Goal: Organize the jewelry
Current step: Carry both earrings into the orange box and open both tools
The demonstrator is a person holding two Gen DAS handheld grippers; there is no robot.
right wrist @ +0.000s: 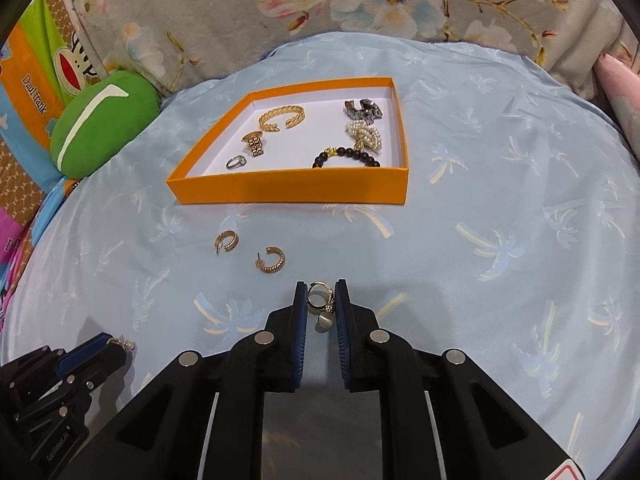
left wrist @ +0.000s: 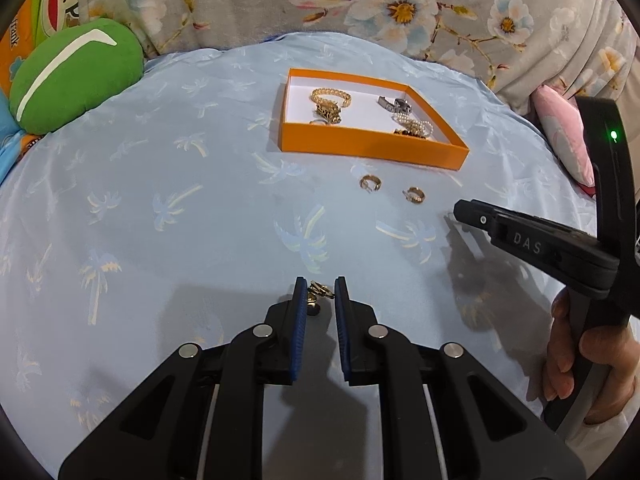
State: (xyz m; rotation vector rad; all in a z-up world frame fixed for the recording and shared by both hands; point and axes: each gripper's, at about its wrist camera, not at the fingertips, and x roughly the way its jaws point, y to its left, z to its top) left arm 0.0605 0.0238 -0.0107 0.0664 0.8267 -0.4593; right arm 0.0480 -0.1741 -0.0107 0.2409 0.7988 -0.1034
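Note:
My left gripper (left wrist: 319,290) is shut on a small gold drop earring (left wrist: 318,298) just above the pale blue palm-print cloth. From the right wrist view it shows at the lower left, the earring (right wrist: 125,345) at its tip. My right gripper (right wrist: 321,292) is shut on a gold hoop earring with a pearl drop (right wrist: 320,300). Two gold hoop earrings (right wrist: 227,241) (right wrist: 272,261) lie loose on the cloth in front of the orange box (right wrist: 288,191). Inside the box are a gold bangle (right wrist: 282,117), a ring (right wrist: 237,162), a pearl piece (right wrist: 366,134) and a black bead bracelet (right wrist: 348,156).
A green plush cushion (left wrist: 76,76) sits at the far left edge of the cloth. A floral blanket (left wrist: 360,4) runs behind the box, and a pink pillow (left wrist: 564,132) lies at the right. A person's hand (left wrist: 580,352) holds the right gripper's handle.

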